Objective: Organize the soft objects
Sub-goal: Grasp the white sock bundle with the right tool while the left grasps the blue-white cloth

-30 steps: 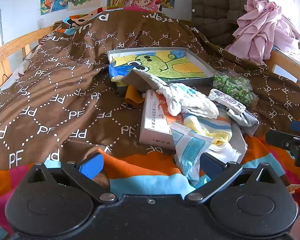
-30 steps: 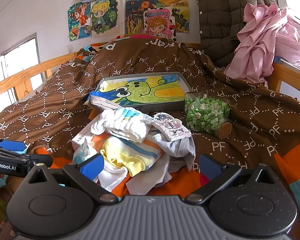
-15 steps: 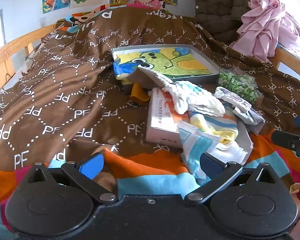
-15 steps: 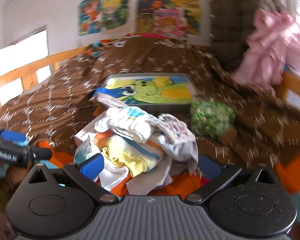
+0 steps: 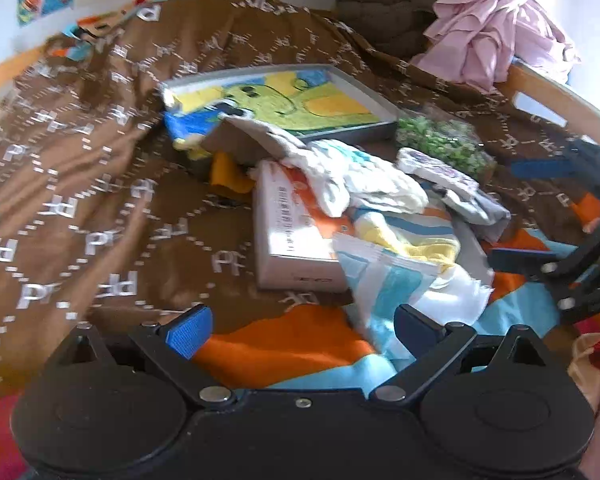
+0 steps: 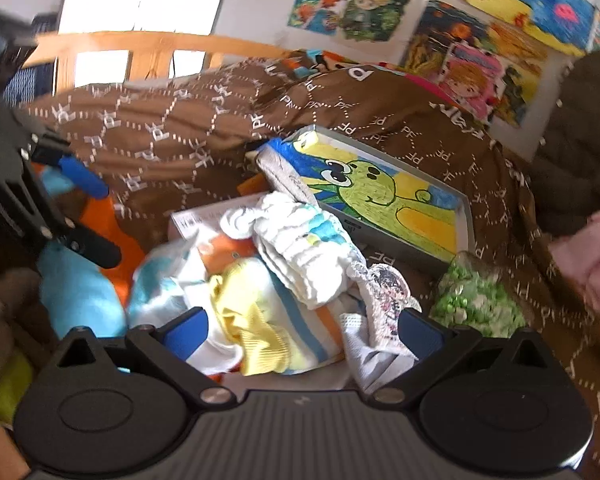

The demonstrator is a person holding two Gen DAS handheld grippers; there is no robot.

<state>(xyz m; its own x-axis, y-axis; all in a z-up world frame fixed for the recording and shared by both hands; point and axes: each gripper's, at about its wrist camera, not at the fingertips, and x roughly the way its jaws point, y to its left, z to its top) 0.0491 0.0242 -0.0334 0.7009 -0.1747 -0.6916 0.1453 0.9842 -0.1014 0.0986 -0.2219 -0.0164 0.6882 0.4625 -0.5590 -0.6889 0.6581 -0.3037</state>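
A heap of small clothes lies on the bed: a white ruffled garment (image 6: 300,248), a yellow and striped one (image 6: 268,320), a grey cloth (image 5: 476,206) and a blue and white packet (image 5: 388,280). They rest partly on a white and orange box (image 5: 292,240). My right gripper (image 6: 302,328) is open, its fingers either side of the yellow garment, low over the heap. My left gripper (image 5: 300,326) is open just short of the packet, over the orange and blue blanket. Each gripper shows in the other's view: the right gripper (image 5: 532,216) and the left gripper (image 6: 88,216).
A grey tray with a green dinosaur picture (image 5: 284,100) lies behind the heap. A bag of green pieces (image 6: 476,300) sits to its right. A brown patterned quilt (image 5: 80,184) covers the bed. Pink clothes (image 5: 488,32) hang on the wooden rail (image 5: 560,96). Posters are on the wall.
My right gripper has swung left and dropped close onto the clothes heap, tilting as it went. My left gripper has edged forward toward the packet. Both stay open.
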